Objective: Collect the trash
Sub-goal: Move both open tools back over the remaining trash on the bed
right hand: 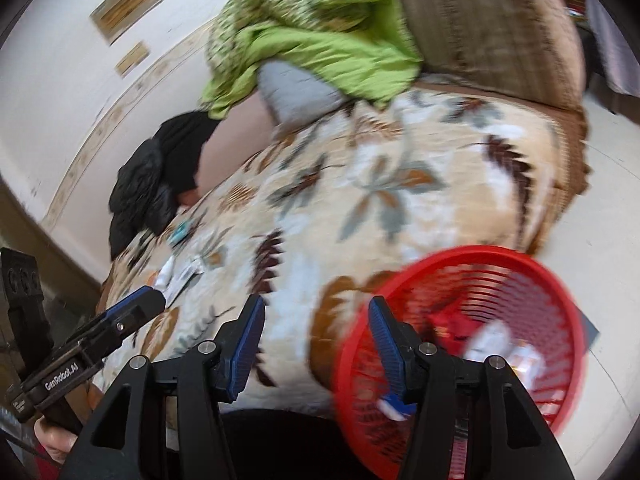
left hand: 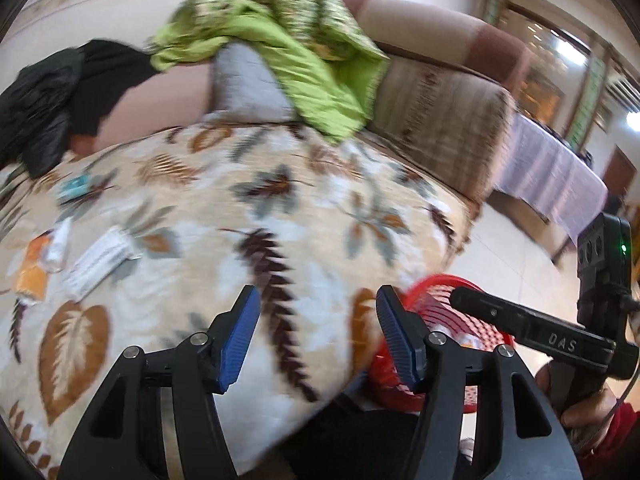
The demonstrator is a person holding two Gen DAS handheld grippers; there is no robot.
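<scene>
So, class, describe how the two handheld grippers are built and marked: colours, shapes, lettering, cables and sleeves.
Both are black, with angular frames and silver pivot bolts. The left gripper and right gripper each have two ribbed blue finger pads. The left body reads "GenRobot.AI"; the right body reads "DAS" and shows a small green light, with a thin cable beside it. A red sleeve shows at the right wrist.

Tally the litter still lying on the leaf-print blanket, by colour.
White wrappers: 2
Orange packet: 1
Teal scrap: 1
Total: 4, though blur may hide more.
</scene>
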